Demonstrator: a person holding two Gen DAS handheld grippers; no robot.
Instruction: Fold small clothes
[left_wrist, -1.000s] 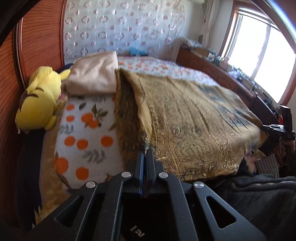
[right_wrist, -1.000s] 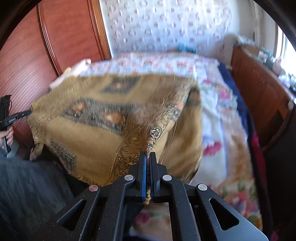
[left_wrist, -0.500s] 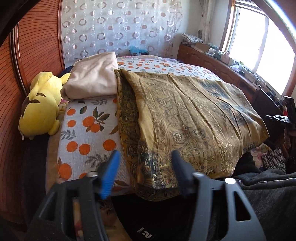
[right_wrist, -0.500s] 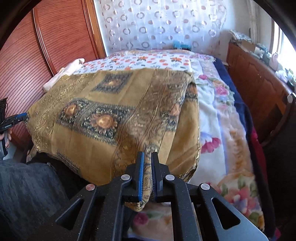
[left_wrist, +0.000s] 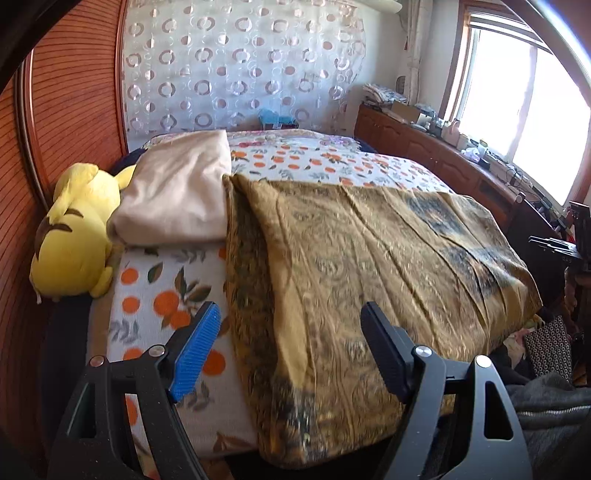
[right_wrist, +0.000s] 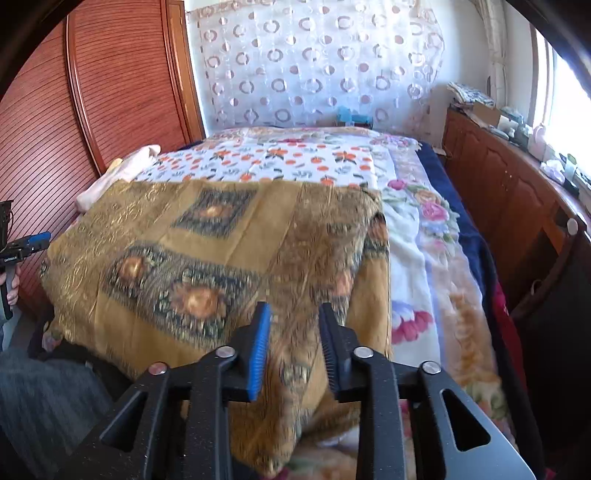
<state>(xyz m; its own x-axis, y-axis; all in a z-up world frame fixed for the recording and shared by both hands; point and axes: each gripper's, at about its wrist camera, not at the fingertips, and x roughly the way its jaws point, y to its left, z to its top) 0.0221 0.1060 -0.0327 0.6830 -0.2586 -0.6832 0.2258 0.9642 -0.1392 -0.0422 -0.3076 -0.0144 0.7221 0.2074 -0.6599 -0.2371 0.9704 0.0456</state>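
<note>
A gold patterned cloth (left_wrist: 369, 266) lies folded and spread flat over the near part of the bed; it also shows in the right wrist view (right_wrist: 207, 266). My left gripper (left_wrist: 291, 317) is wide open just above the cloth's near left corner and holds nothing. My right gripper (right_wrist: 293, 321) is open, its jaws parted over the cloth's near right corner, which hangs over the bed's edge. The right gripper also shows at the far right of the left wrist view (left_wrist: 554, 245), and the left gripper at the far left of the right wrist view (right_wrist: 26, 245).
A yellow plush toy (left_wrist: 74, 236) and a beige folded blanket (left_wrist: 177, 195) lie at the bed's left by the wooden headboard (left_wrist: 74, 110). An orange-print sheet (left_wrist: 166, 295) and a floral blanket (right_wrist: 424, 258) cover the bed. A wooden cabinet (right_wrist: 517, 206) runs along the right.
Both grippers have let go of the cloth's corners: the left opened first, then the right. The cloth has settled flat on the bed.
</note>
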